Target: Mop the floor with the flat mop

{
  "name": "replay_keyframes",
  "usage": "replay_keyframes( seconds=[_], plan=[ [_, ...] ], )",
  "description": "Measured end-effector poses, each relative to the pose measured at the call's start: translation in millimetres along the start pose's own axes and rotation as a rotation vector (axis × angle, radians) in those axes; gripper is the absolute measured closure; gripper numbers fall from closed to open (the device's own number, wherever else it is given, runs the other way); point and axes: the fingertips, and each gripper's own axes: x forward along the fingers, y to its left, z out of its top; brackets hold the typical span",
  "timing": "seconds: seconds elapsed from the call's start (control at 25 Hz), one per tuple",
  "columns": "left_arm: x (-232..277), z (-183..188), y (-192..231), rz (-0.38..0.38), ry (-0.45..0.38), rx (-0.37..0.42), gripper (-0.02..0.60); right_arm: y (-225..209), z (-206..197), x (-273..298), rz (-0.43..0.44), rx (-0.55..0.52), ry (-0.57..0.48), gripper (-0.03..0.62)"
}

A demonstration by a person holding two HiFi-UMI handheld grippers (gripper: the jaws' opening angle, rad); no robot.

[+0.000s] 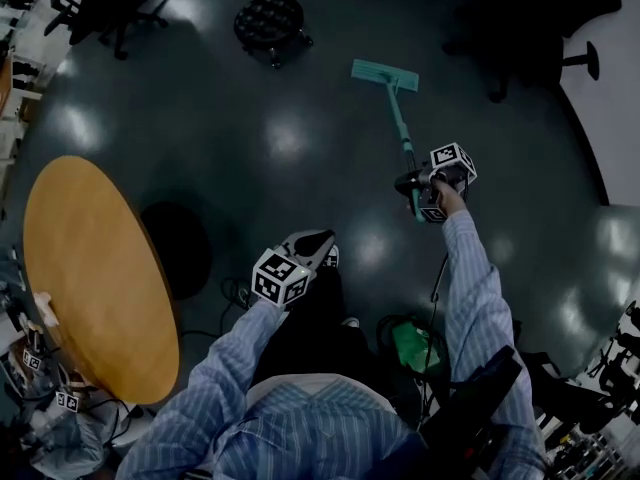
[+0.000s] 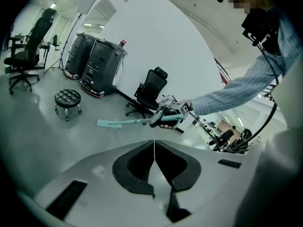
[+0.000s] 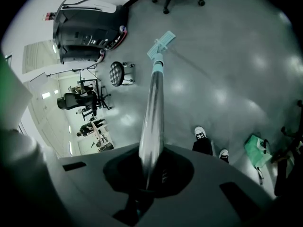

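Observation:
A flat mop with a teal head [image 1: 385, 74] rests on the dark floor, its handle [image 1: 401, 126] running back toward me. My right gripper [image 1: 424, 190] is shut on the near end of that handle. In the right gripper view the silver pole [image 3: 152, 117] runs from between the jaws out to the mop head [image 3: 161, 45]. My left gripper [image 1: 318, 245] hangs lower and to the left, shut with nothing in it. In the left gripper view its jaws [image 2: 154, 156] meet, and the mop [image 2: 118, 123] shows beyond.
A round wooden table [image 1: 95, 278] stands at my left. A black stool [image 1: 270, 23] and office chairs [image 1: 110, 3] are at the back, another chair [image 1: 530, 28] at back right. A green bag [image 1: 414, 344] and cables lie by my feet.

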Motion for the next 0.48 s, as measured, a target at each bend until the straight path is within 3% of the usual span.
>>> replay_keyframes(
  seconds=[0.24, 0.48],
  plan=[
    [-6, -7, 26, 0.040, 0.009, -0.030, 0.573, 38, 61, 10, 0.015, -0.003, -0.040, 0.568],
    [-18, -13, 34, 0.065, -0.002, -0.044, 0.573, 56, 70, 20, -0.003, 0.002, -0.064, 0.568]
  ],
)
